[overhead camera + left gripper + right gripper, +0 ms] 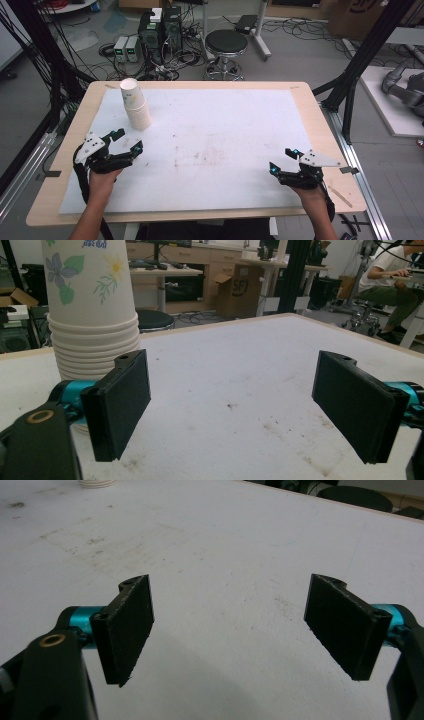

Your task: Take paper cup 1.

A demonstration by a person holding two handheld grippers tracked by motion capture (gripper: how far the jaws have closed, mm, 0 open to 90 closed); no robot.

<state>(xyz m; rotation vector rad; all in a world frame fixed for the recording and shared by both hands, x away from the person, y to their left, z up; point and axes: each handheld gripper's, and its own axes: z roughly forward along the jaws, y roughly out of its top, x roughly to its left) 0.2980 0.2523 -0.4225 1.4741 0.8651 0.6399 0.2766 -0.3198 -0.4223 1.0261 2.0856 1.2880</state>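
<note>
Item: stack of paper cups [135, 104], white with a flower print, nested, mouths down, long axis upright with a slight lean; stands near the far left corner of the table [310, 107], on the white sheet [225, 125] that covers most of it

Left claw [127, 139]: jaws wide, nothing between them; low over the sheet near the left edge, the stack just beyond and slightly to the right of it, close but apart. In the left gripper view the stack [90, 305] rises behind the left-hand jaw, off the gap's centre line

Right claw [283, 160]: jaws wide, empty, by the near right corner, well apart from the stack

Judgement: the left hand is far nearer; a short reach forward would set the stack between its jaws

Surface: sheet scuffed, faint brown stains mid-table; wooden rim bare

Room: black stool [226, 42], computer towers [161, 30] and cables on the floor beyond the far edge
</note>
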